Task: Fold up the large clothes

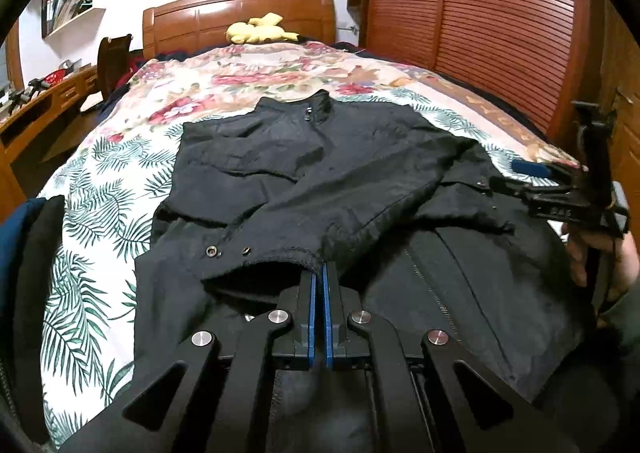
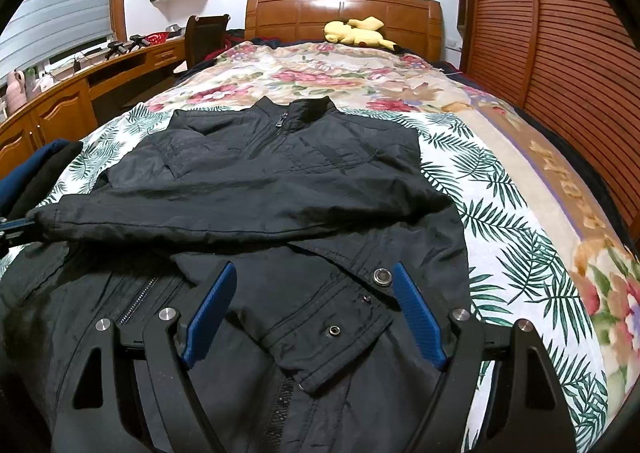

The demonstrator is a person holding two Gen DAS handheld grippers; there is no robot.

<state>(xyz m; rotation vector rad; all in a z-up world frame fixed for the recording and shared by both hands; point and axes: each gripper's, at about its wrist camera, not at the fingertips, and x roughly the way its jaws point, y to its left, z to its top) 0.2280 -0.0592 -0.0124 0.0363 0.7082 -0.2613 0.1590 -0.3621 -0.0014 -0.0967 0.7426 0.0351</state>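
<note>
Black nylon jacket (image 1: 320, 181) lies flat on the flowered bedspread (image 1: 100, 213), collar away. Left gripper (image 1: 320, 273) is pressed together on the sleeve cuff (image 1: 280, 257), whose sleeve stretches across; right gripper (image 2: 312, 293), spread wide, hovers over the other cuff (image 2: 332, 329).

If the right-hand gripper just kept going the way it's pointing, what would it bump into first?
Most likely the sleeve cuff of the black jacket, lying between the right gripper's open fingers; depth is hard to judge, but nothing else shows in between.
</note>
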